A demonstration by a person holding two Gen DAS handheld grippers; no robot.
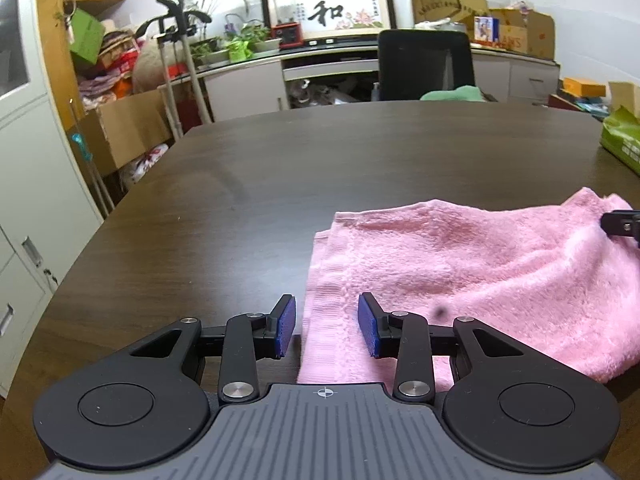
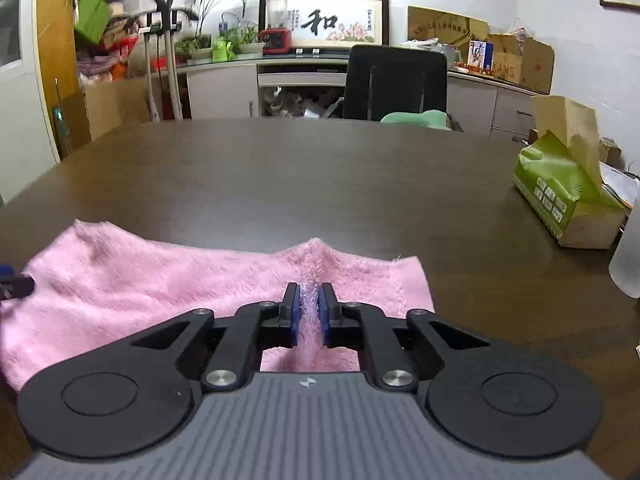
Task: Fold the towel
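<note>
Step in hand, as judged: the edges of the pink towel [image 2: 160, 284] are being taken up for a fold. The towel lies rumpled, seemingly already doubled, on the dark surface [image 1: 280, 168], well apart from the green tissue pack [image 2: 560, 192] at the far right.

Right gripper [image 2: 308, 312]: fingers drawn narrow, a raised ridge of pile pinched between the blue pads [image 2: 295, 320].

Left gripper [image 1: 327, 326]: fingers set partly apart, the towel's banded hem lying between them, not pressed.

Next move, as judged: the left fingers need closing on the hem, then both edges lifted together and carried across.

Pile is fluffy and soft; slippage from a shallow pinch is likely.
</note>
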